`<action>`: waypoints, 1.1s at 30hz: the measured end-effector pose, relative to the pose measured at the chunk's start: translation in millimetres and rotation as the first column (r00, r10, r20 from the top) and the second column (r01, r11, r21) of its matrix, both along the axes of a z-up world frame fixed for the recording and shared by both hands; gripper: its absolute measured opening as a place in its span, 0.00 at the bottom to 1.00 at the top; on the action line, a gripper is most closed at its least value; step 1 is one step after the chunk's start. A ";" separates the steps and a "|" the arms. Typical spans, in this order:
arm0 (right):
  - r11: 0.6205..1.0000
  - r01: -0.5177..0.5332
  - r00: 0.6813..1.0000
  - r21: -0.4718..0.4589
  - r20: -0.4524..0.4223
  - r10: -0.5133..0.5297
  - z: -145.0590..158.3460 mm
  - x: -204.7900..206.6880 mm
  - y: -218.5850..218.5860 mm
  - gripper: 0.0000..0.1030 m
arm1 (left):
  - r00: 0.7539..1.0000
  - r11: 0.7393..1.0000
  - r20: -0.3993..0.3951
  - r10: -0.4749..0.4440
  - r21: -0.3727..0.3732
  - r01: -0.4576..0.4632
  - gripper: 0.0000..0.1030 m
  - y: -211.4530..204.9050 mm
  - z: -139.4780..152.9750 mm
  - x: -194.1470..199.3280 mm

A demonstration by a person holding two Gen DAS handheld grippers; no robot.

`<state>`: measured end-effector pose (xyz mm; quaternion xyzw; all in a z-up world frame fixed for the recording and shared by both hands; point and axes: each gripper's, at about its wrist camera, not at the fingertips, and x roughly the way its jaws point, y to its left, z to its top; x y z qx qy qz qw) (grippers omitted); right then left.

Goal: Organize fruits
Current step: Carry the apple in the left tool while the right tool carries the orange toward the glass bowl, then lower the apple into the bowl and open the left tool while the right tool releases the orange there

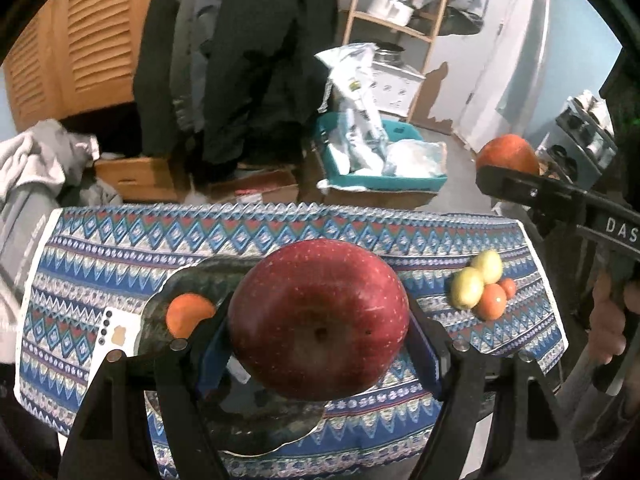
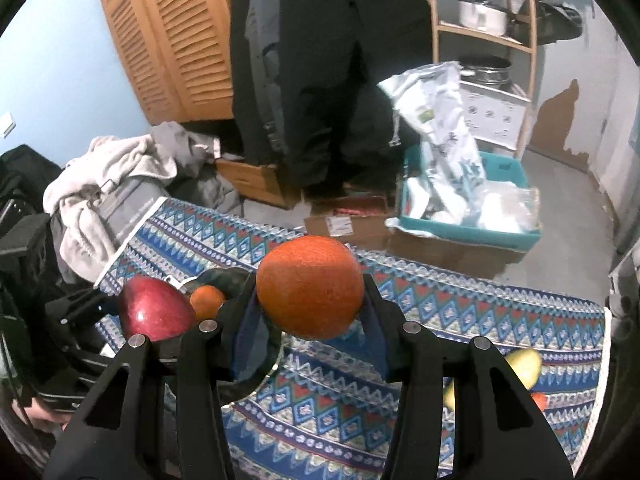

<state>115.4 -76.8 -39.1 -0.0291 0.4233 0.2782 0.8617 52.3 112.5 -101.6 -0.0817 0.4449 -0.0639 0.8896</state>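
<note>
On the patterned blue tablecloth (image 1: 328, 224), toward its left side, sits a dark glass plate (image 1: 192, 276) with a small orange (image 1: 189, 314) lying in it. A white card with a row of dark dots (image 1: 116, 330) lies just left of the plate, touching its rim.

Above the plate, the left gripper (image 1: 320, 328) is clamped on a large red apple (image 1: 318, 318); both blue-padded fingers (image 1: 422, 344) press against the apple's sides, and its dimpled end faces the camera. In the right wrist view the same apple (image 2: 154, 308) shows at the left, held over the plate's near edge (image 2: 256, 376), with the small orange (image 2: 207, 302) just beside it on the plate.

Further right, the right gripper (image 2: 310, 298) is closed tight on a bigger orange (image 2: 310, 288), gripped between its pads above the cloth, near the plate's right rim. From the left wrist view that gripped orange (image 1: 507, 154) appears high at the right, with a hand (image 1: 608, 320) wrapped around the gripper's handle below it.

On the right part of the cloth, well apart from the plate, a small cluster of fruit rests together: two yellow-green lemons (image 1: 478, 278) touching each other, and two small oranges (image 1: 493, 301) touching them on the near side. In the right wrist view this cluster is mostly hidden behind the gripper's finger; one lemon (image 2: 523, 364) shows.

Beyond the table, a teal bin (image 1: 400, 180) holds white plastic bags.
</note>
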 end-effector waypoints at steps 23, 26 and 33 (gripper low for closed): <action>0.989 -0.134 0.981 -0.063 -0.147 0.124 -61.2 11.1 89.9 0.45 | 0.970 0.996 -0.226 0.089 0.043 -0.081 0.76 42.9 -94.7 -6.8; 0.987 -0.142 0.977 -0.073 -0.174 0.127 -73.4 13.3 95.8 0.45 | 0.963 0.995 -0.251 0.096 0.054 -0.086 0.76 44.7 -106.5 -7.2; 0.983 -0.155 0.967 -0.095 -0.218 0.131 -94.8 13.0 99.6 0.45 | 0.956 0.993 -0.273 0.107 0.082 -0.088 0.76 47.3 -124.1 -8.1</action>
